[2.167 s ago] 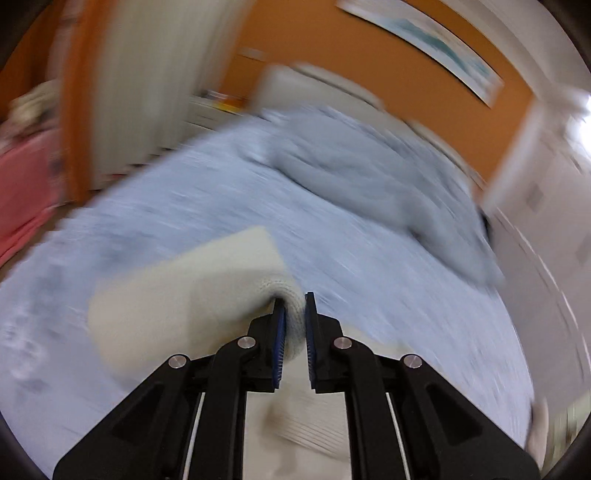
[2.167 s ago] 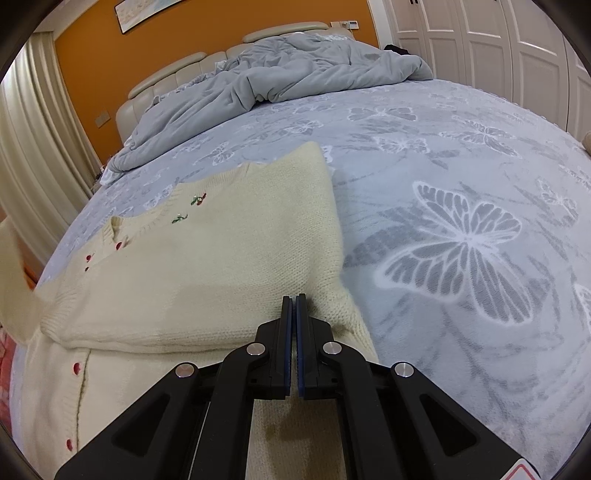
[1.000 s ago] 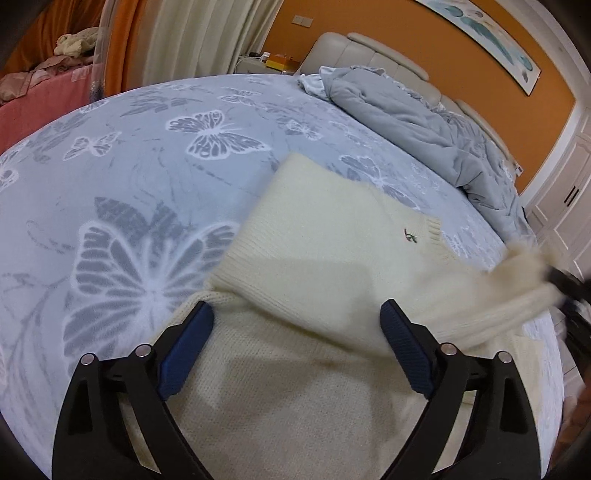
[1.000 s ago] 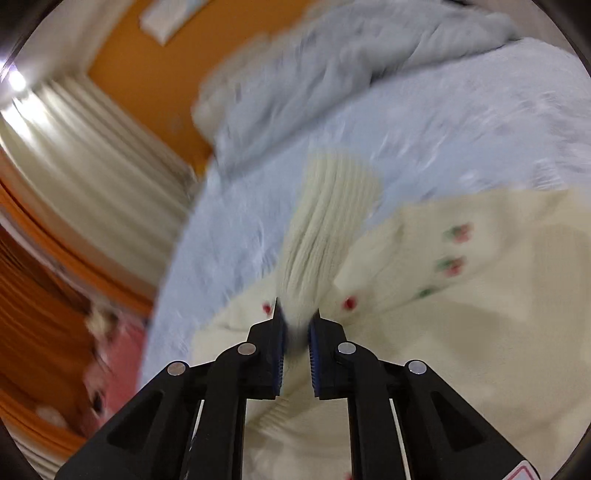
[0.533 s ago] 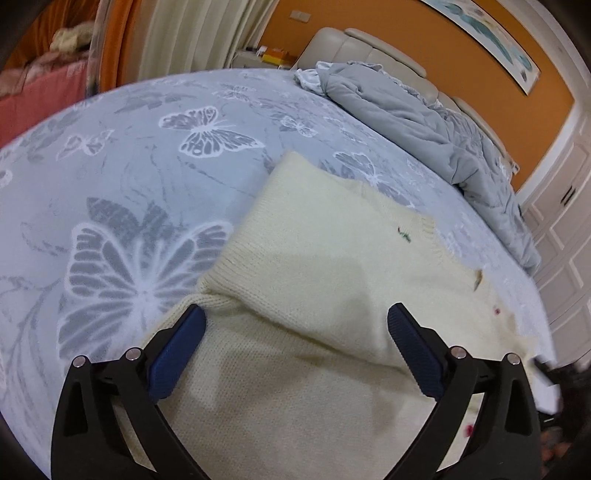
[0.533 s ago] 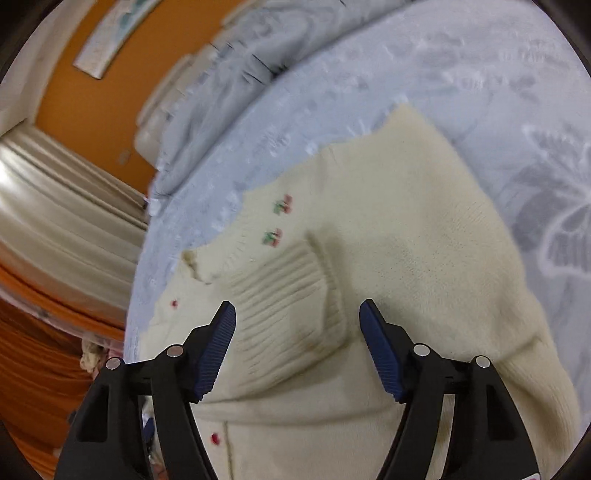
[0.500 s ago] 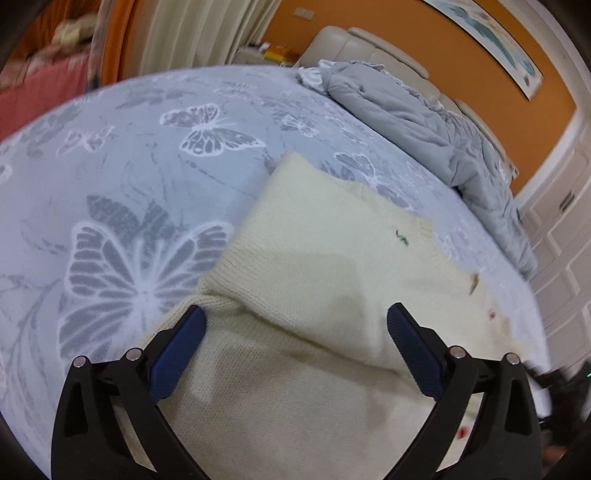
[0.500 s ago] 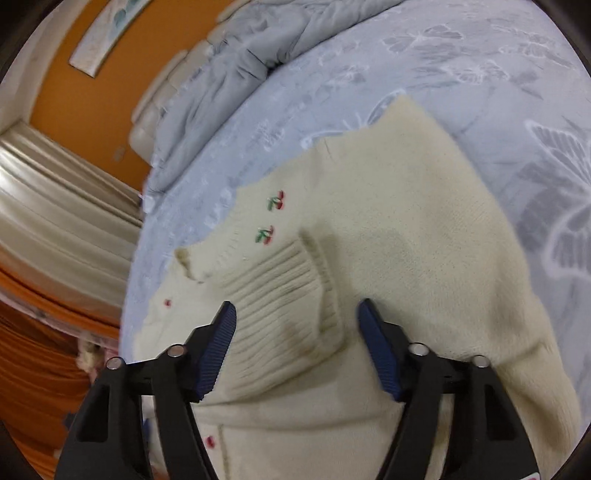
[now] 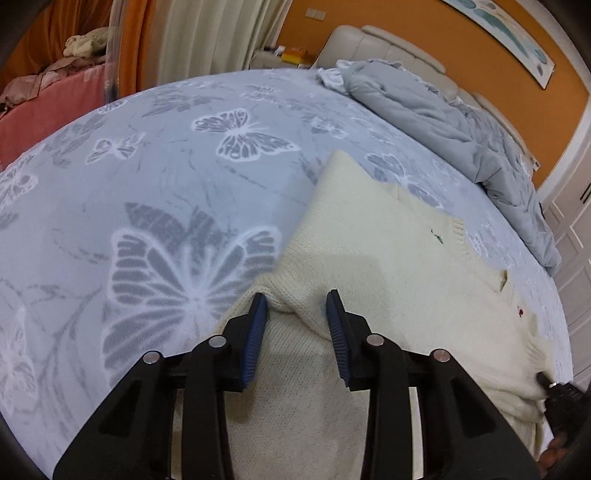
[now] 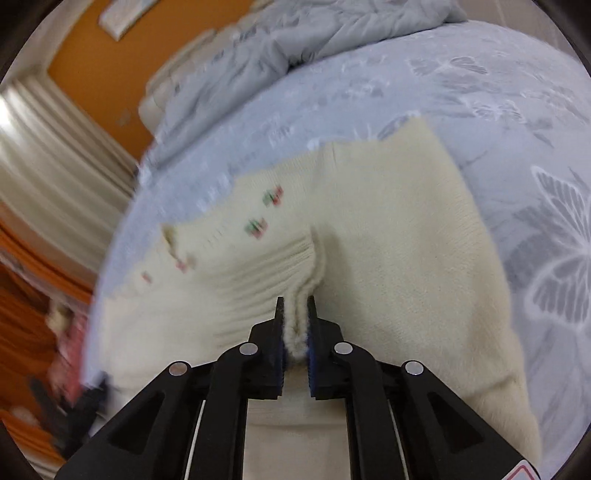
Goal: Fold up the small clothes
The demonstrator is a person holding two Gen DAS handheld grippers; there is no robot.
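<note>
A small cream knit cardigan (image 9: 388, 258) with red buttons and cherry embroidery lies on the butterfly-print bedspread (image 9: 166, 177), both sleeves folded over its front. My left gripper (image 9: 295, 306) has its jaws closing around the folded left sleeve edge, a narrow gap still showing. In the right wrist view the cardigan (image 10: 399, 236) fills the middle. My right gripper (image 10: 295, 306) is shut on the ribbed cuff (image 10: 266, 273) of the folded right sleeve, bunching it between the pads.
A crumpled grey duvet (image 9: 443, 110) lies at the head of the bed by the cream headboard (image 9: 388, 40). Orange wall and pale curtains (image 9: 207, 33) stand behind. A pink-covered surface (image 9: 40, 107) sits beyond the bed's left edge.
Both grippers were wide open over the folded sleeves half a second ago. The left jaws have closed in around the sleeve edge; the right jaws have shut on the ribbed cuff.
</note>
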